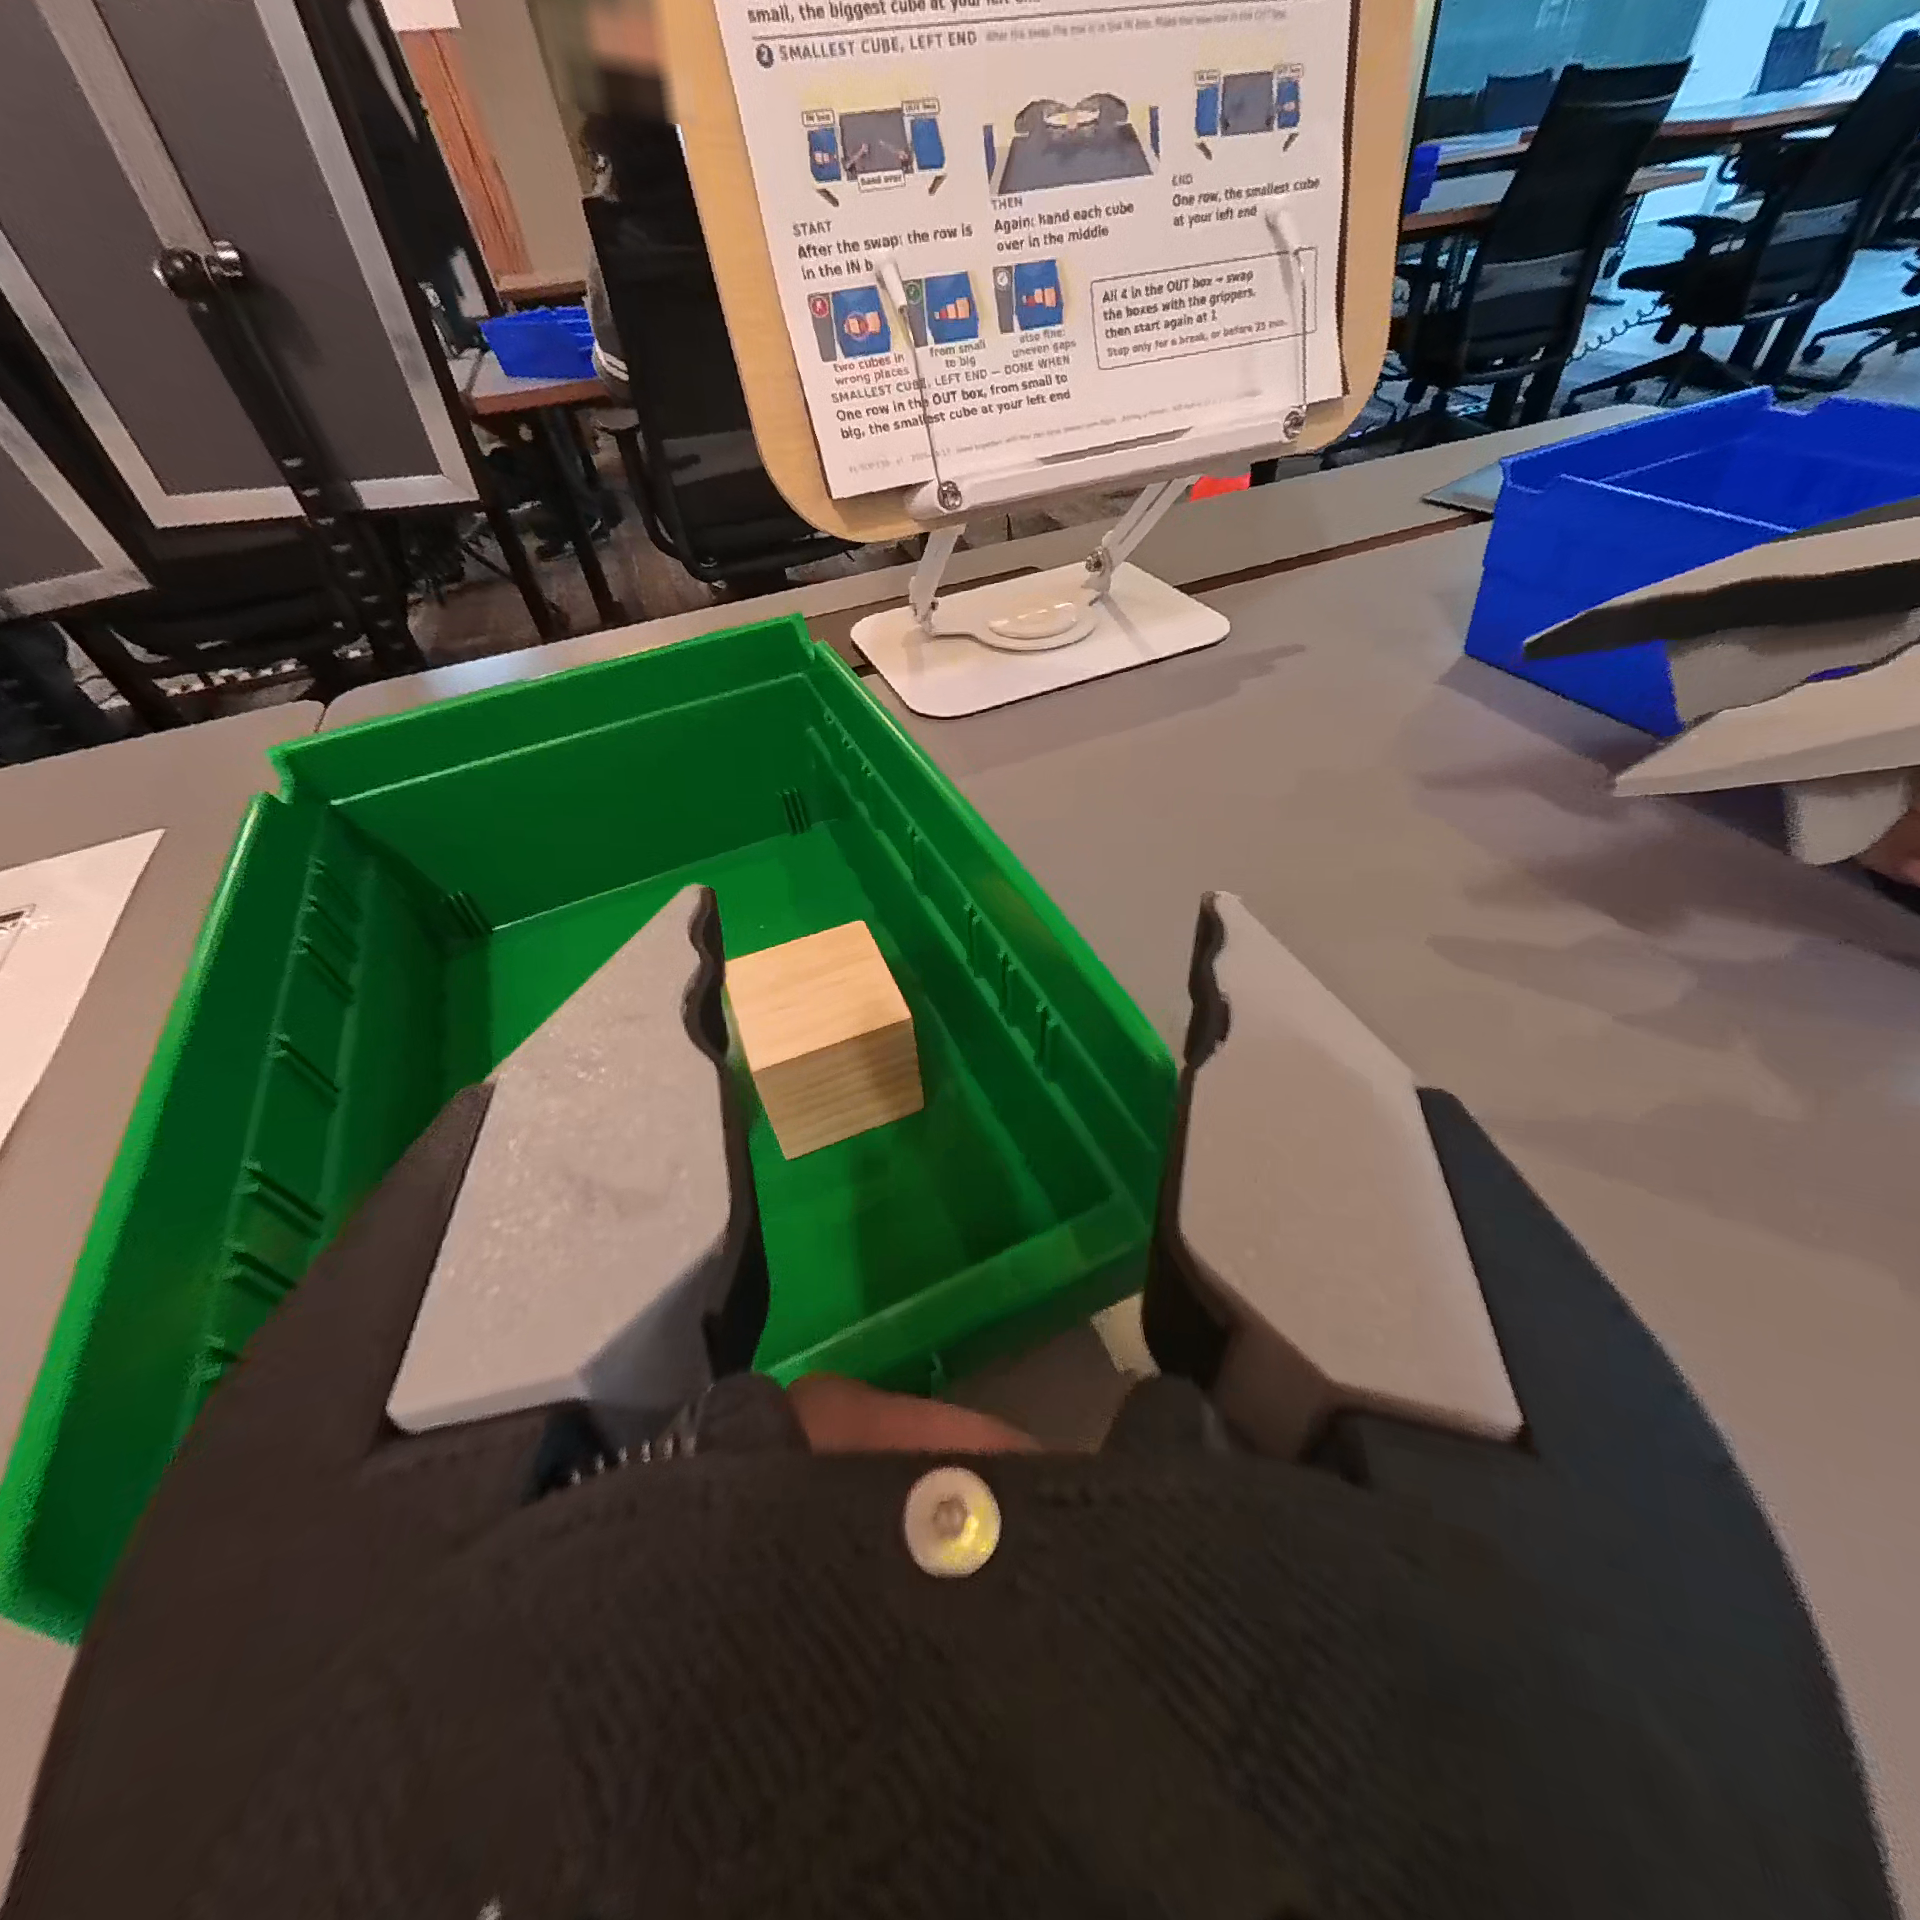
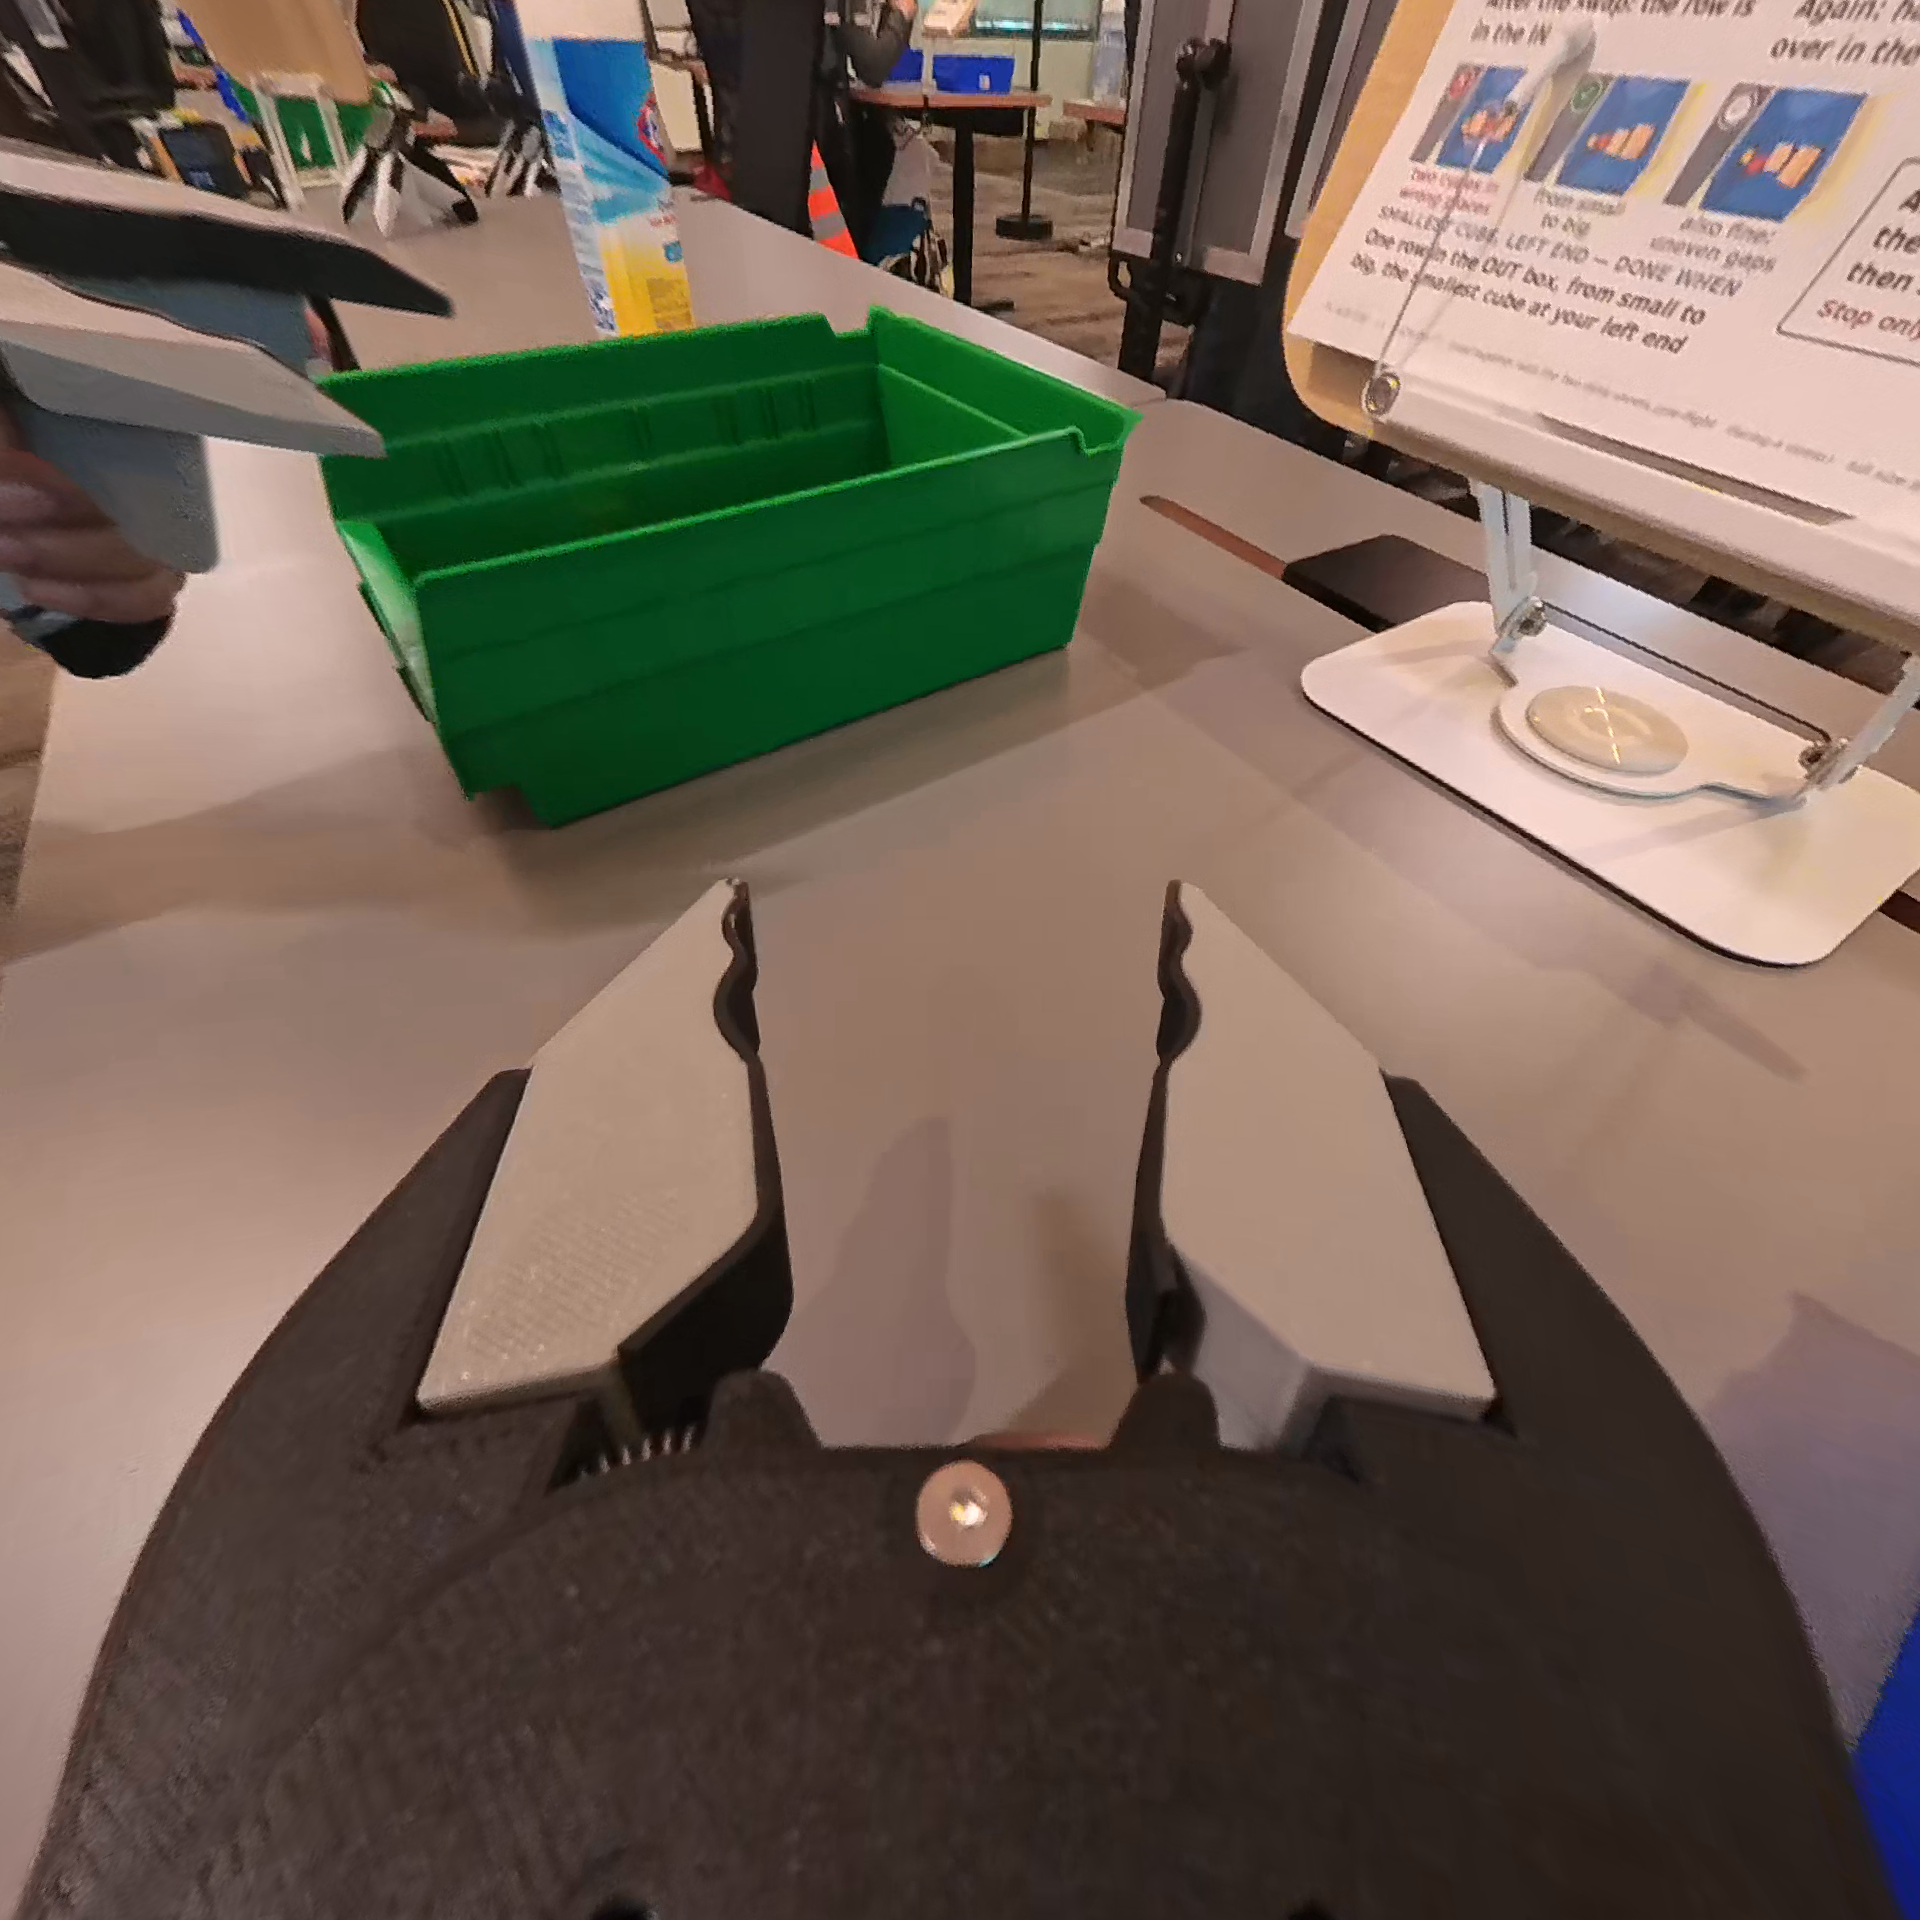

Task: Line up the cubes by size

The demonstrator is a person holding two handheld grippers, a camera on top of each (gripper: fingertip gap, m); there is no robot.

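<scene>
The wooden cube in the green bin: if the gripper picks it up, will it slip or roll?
The wooden cube looks rigid with flat faces, so it should sit stable and probably not roll. Its smooth sides might slip slightly. It seems light.

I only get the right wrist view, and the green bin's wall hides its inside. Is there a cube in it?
Observer: Yes, one wooden cube sits on the floor of the bin, nearer its right wall.
Operator: Does the left gripper have it?
Observer: No. The left gripper is open over the bin, and the cube shows between its fingers, ungripped.
Operator: Where is the blue bin?
Observer: The blue bin stands at the table's right, just beyond the right gripper.
</scene>
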